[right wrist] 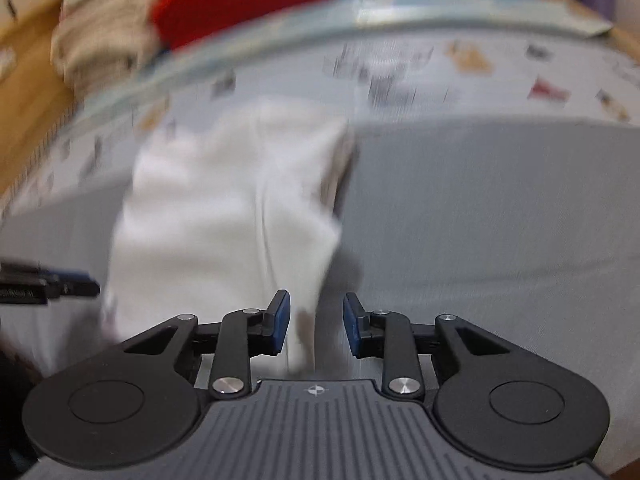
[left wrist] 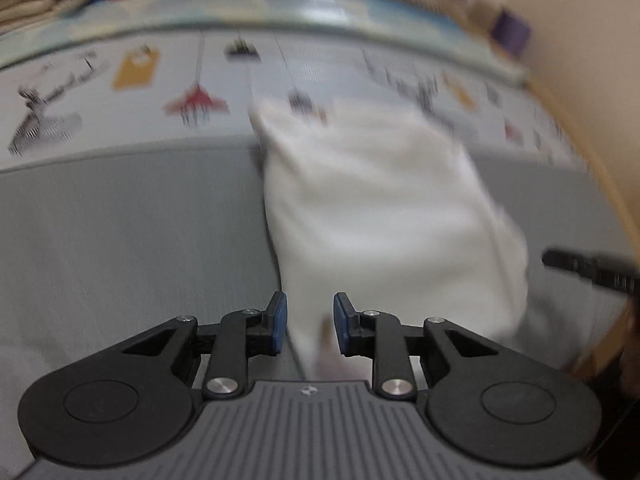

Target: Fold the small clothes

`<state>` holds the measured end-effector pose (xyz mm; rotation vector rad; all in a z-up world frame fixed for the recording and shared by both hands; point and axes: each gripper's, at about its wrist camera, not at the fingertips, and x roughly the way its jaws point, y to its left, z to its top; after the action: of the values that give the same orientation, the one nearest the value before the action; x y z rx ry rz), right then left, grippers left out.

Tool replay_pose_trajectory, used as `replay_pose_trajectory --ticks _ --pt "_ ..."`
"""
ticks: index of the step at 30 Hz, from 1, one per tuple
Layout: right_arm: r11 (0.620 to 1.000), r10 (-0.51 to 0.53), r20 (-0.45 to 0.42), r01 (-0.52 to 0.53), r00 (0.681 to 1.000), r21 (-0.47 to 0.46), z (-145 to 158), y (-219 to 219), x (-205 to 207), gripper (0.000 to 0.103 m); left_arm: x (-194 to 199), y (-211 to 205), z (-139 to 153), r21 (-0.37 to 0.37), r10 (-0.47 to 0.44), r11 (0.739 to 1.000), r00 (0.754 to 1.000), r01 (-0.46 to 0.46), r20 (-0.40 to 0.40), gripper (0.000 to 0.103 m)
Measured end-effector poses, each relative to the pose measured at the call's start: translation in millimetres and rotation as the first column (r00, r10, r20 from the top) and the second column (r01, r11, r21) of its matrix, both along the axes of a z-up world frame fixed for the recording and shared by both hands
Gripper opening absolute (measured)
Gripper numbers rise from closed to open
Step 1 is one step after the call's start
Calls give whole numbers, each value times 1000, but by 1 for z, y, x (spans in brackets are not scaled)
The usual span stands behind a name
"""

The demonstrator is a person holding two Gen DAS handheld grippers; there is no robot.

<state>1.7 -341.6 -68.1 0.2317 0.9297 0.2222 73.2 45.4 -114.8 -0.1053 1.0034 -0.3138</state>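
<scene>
A white folded garment [left wrist: 380,208] lies on a grey cloth surface [left wrist: 120,240], its far end reaching onto a patterned sheet [left wrist: 120,80]. My left gripper [left wrist: 310,322] hovers over the garment's near left edge, jaws apart, blue pads clear of the fabric. In the right wrist view the same garment [right wrist: 224,200] runs from the middle towards the left. My right gripper [right wrist: 316,322] stands open over its near right corner, with nothing pinched. Each gripper's tip shows at the edge of the other view: the right gripper [left wrist: 592,270] and the left gripper [right wrist: 52,280]. Both views are motion-blurred.
A red item [right wrist: 240,0] and a pile of beige folded cloth [right wrist: 104,32] sit beyond the sheet's far border. A purple object [left wrist: 512,32] is at the far right. Wooden floor [right wrist: 28,60] shows at the left. The grey surface [right wrist: 480,220] spreads right of the garment.
</scene>
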Motion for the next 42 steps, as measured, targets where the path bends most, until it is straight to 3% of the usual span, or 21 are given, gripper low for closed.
replay_pose_trajectory --ticks 3,6,8,10,12,13,15,18,21,23,25,28,32,37,40,42 --pt "999 -28 126 23 992 45 13 -1 4 32 20 2 13 -66 31 997 997 -27 66 11" --pt "998 4 176 -14 984 54 4 10 20 31 44 -3 10 -59 45 997 996 -41 82 9" --pt "999 27 144 -30 989 20 -10 18 29 30 56 -6 0 -69 53 996 996 -48 72 5" --pt "998 37 65 -34 997 -45 -28 21 37 22 71 -19 -9 -69 40 997 997 -35 68 4" --pt "991 49 -82 -59 995 -123 -52 23 44 20 83 -28 -27 -7 33 999 996 -33 79 2" --pt "990 54 -103 -67 993 -123 -58 22 45 20 91 -30 -36 27 43 999 996 -46 77 2" --pt "991 64 -87 -73 994 -108 -52 21 46 20 104 -26 -46 20 89 996 993 -91 78 2" --pt "994 55 -64 -60 996 -86 -43 18 47 20 114 -21 -34 45 175 982 978 -181 114 3" --pt "996 52 -74 -57 996 -74 -45 17 49 20 120 -15 -34 -37 171 985 983 -168 73 3" --pt "995 54 -70 -59 996 -79 -43 16 49 20 133 -19 -53 33 137 990 991 -137 -3 5" --pt "995 47 -36 -50 998 -86 -37 14 49 20 145 -13 -54 84 200 976 980 -199 -3 5" --pt "996 10 66 -4 998 -89 -17 10 46 21 145 2 -35 2 279 960 959 -279 48 5" --pt "1000 25 201 -23 979 -14 14 16 59 22 119 -13 -19 -1 163 987 982 -163 91 5" --pt "986 166 251 -164 954 -32 16 64 106 22 86 -33 -14 -5 69 998 992 -68 105 6" --pt "964 229 145 -204 963 -168 -13 95 143 23 72 -42 -11 12 37 999 992 -39 118 6" --pt "944 192 48 -171 980 -284 -40 97 166 24 63 -43 -7 8 29 1000 993 -30 114 7"
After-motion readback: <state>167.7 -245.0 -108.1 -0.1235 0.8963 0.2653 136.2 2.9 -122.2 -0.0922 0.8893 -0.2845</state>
